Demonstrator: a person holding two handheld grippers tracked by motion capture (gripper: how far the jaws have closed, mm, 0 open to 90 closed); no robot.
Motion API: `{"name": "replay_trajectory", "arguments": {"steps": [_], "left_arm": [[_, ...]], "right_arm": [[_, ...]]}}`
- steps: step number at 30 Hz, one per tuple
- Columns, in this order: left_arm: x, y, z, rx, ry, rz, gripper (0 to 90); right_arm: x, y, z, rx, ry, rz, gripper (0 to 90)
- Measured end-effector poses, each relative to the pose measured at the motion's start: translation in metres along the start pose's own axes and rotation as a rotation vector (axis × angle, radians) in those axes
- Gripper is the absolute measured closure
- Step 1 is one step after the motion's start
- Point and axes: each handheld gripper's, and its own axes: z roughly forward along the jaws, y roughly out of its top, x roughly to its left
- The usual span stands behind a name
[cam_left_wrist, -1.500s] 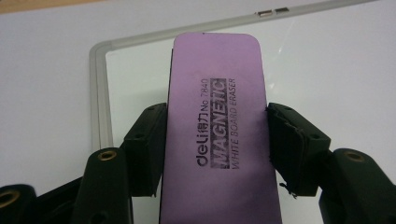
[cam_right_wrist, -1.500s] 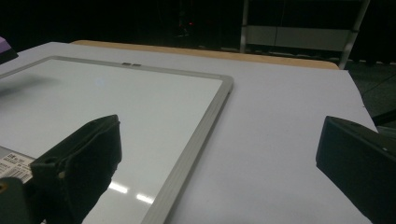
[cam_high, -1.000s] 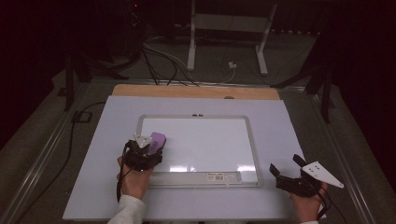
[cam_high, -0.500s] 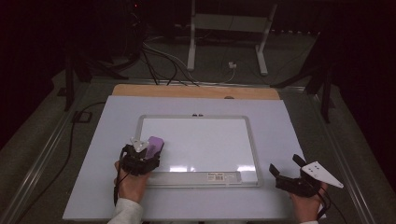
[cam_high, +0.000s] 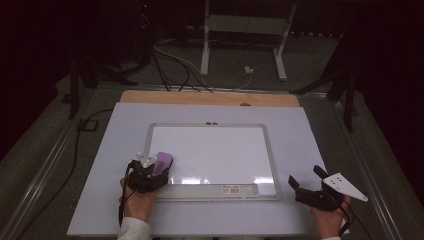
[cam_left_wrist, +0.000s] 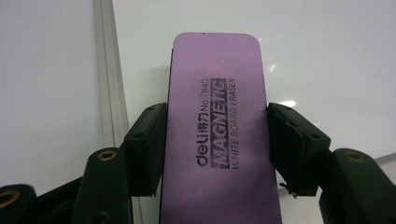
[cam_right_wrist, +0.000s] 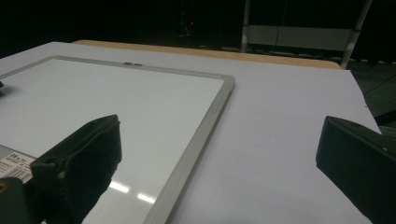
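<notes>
The left gripper (cam_high: 150, 172) pinches a purple eraser (cam_left_wrist: 217, 135) between its two black jaws, one pressed to each long side. The eraser lies at the near left corner of the whiteboard (cam_high: 215, 135), just inside the frame, its printed face up. The whiteboard rests flat on a pale sheet (cam_high: 310, 135) covering the table. The right gripper (cam_high: 306, 181) sits on that sheet just beside the board's near right corner, its jaws spread wide with nothing between them.
</notes>
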Motion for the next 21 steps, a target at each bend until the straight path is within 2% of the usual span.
{"name": "replay_trajectory", "arguments": {"steps": [6,11,14,17,19,21], "left_arm": [[-0.001,-0.002,0.004,0.014,0.005,0.007,41.9],[0.000,-0.002,0.004,0.005,-0.004,0.011,41.4],[-0.006,-0.002,-0.001,-0.036,0.013,0.054,34.5],[-0.014,0.000,-0.008,-0.077,0.022,0.129,30.7],[-0.019,0.001,-0.010,-0.079,0.025,0.177,30.7],[-0.023,0.001,-0.010,-0.064,0.032,0.204,31.5]], "right_arm": [[0.000,0.000,0.000,0.000,0.000,-0.001,0.6],[0.000,0.000,0.000,-0.001,0.000,0.001,0.6],[0.000,0.000,0.000,-0.002,-0.001,-0.001,0.6],[0.000,0.000,0.000,-0.001,-0.001,0.001,0.6],[0.000,0.000,0.000,0.000,-0.001,0.000,0.6],[0.000,0.000,0.000,-0.001,0.000,-0.001,0.6]]}}
